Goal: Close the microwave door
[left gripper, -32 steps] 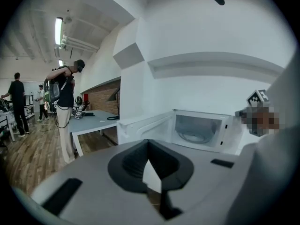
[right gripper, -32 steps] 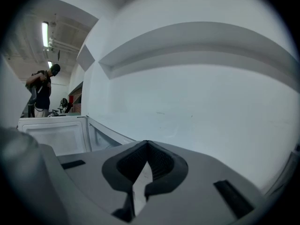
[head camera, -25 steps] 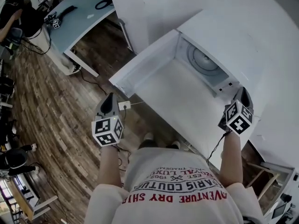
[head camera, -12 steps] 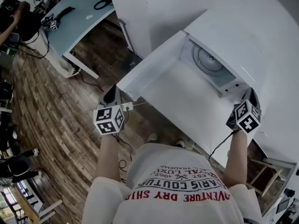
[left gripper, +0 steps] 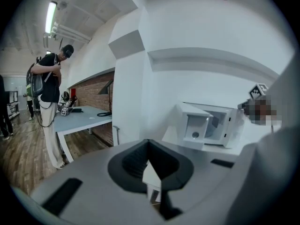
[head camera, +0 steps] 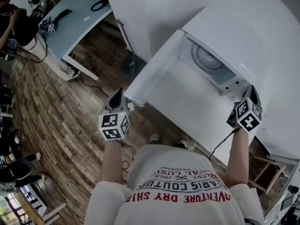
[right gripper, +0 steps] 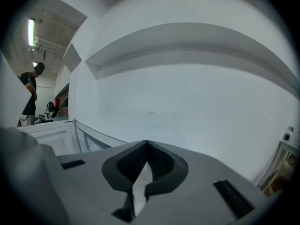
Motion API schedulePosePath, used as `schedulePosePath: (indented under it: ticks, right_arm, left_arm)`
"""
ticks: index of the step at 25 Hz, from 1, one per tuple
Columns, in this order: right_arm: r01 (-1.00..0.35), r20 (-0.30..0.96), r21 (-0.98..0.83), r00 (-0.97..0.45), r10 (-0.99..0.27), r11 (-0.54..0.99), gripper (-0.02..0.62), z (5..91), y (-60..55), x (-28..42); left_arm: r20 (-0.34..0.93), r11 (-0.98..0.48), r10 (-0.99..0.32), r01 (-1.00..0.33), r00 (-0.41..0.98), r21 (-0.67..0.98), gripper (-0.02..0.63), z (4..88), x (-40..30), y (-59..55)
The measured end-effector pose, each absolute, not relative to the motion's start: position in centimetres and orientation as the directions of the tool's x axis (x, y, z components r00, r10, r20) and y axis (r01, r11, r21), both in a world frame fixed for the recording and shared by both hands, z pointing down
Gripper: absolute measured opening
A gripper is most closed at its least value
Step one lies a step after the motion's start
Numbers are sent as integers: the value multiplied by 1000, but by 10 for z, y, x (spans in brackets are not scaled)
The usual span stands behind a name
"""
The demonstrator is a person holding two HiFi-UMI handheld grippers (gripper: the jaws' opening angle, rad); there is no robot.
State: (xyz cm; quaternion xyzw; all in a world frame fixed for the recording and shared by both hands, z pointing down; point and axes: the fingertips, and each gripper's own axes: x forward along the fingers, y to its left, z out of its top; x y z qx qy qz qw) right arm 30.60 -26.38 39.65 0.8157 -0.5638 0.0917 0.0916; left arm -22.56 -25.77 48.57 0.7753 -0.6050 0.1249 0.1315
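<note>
The left gripper (head camera: pixel 116 96) is hovering just beside the free edge of the microwave door (head camera: pixel 152 67) (which is standing wide open), its 2 jaws pressing together on nothing. The right gripper (head camera: pixel 251 93) is waiting beside the microwave (head camera: pixel 234 36), likewise clenched and empty.

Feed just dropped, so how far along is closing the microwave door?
Nothing done: the microwave door stands wide open, turntable exposed. In hand: the left gripper, jaws shut and empty, is near the door's free edge, not touching. The right gripper, also shut, is beside the oven. Left: swing the door closed.
</note>
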Motion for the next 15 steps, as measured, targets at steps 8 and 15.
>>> schedulePosePath:
  ticks: [8, 15]
  right_arm:
    - [-960, 241, 66, 281, -929, -273, 8, 396, -264, 305]
    - [-976, 223, 65, 216, -951, -207, 8, 395, -262, 303]
  left_arm:
    - [359, -362, -862, -930, 358, 57, -6, 482, -158, -225]
    - [367, -441, -828, -897, 423, 39, -6, 480, -95, -202]
